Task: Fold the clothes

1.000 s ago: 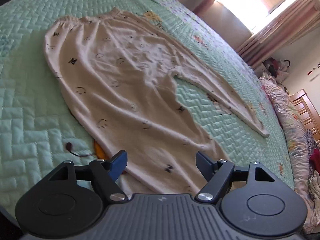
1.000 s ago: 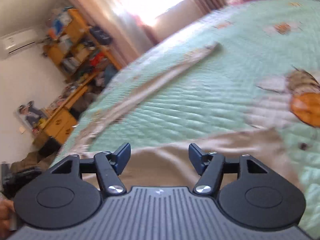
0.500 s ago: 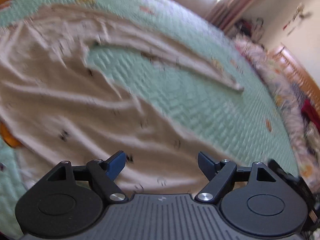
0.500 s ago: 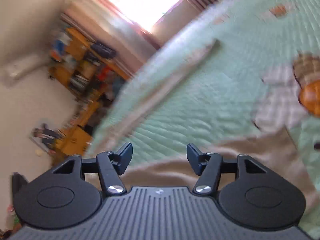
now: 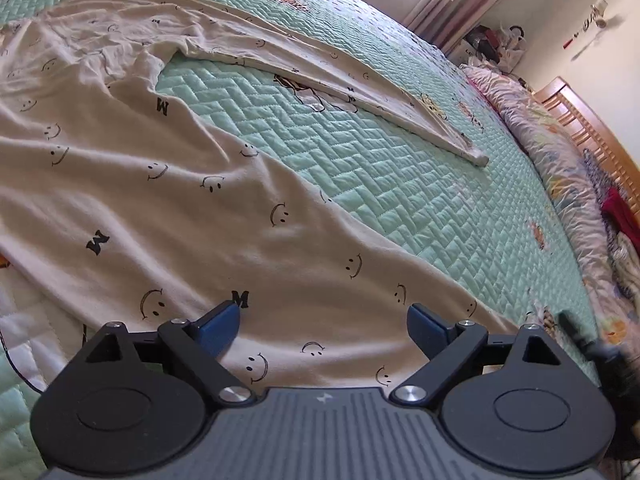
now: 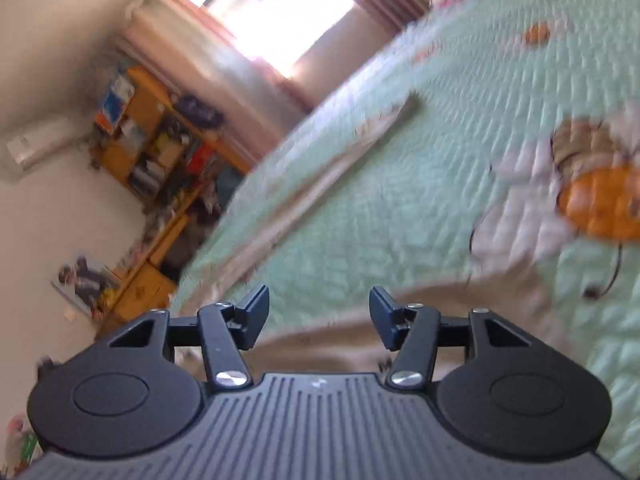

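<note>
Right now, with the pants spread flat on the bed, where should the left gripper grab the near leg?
Probably the near leg's hem end, just below the left gripper. The cloth lies flat on the quilt, so come down from above with open jaws straddling the edge and pinch a ridge of it.

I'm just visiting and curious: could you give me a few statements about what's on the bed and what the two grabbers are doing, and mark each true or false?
1. The cream trousers lie spread on a green quilt. True.
2. The trousers are plain. False: they carry smiley faces and letter M prints.
3. The left gripper is clamped on cloth. False: its jaws stand wide apart over the cloth.
4. The trouser legs lie together. False: they are splayed apart, with quilt between them.
5. The right gripper holds nothing. True.
</note>
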`<action>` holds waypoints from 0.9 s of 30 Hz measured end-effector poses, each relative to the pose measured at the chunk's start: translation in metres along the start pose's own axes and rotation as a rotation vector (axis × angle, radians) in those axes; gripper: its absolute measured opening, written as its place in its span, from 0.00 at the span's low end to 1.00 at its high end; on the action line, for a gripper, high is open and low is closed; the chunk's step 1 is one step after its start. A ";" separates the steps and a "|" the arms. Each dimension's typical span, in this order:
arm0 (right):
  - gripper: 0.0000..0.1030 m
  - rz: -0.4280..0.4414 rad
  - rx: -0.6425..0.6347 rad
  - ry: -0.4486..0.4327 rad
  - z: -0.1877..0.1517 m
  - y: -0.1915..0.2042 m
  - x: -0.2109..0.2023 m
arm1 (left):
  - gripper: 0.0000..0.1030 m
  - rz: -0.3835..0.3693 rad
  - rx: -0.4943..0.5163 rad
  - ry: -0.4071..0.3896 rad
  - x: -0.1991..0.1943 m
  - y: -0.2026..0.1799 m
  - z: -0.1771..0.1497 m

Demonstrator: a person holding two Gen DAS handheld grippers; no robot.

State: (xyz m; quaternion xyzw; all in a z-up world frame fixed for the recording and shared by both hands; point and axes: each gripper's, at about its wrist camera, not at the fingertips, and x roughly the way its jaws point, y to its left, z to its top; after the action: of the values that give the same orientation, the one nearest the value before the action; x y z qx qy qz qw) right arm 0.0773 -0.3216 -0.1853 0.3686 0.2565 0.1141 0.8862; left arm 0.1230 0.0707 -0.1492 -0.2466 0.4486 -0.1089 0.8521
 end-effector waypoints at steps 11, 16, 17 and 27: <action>0.51 -0.038 0.068 -0.122 0.013 -0.025 -0.046 | 0.88 -0.124 -0.056 -0.108 -0.031 0.018 0.011; 0.55 -0.056 0.108 -0.021 0.002 -0.030 -0.018 | 0.87 -0.088 -0.050 -0.048 -0.012 0.024 0.005; 0.52 -0.088 0.113 0.000 0.000 -0.034 -0.011 | 0.85 -0.085 -0.047 -0.043 -0.010 0.027 0.003; 0.59 -0.115 -0.224 0.055 -0.012 0.035 0.003 | 0.86 0.126 0.060 -0.148 -0.048 0.044 0.019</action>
State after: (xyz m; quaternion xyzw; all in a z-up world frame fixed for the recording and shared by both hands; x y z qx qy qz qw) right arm 0.0726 -0.2888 -0.1681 0.2485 0.2872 0.1013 0.9195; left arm 0.1098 0.1340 -0.1292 -0.1995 0.3957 -0.0501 0.8950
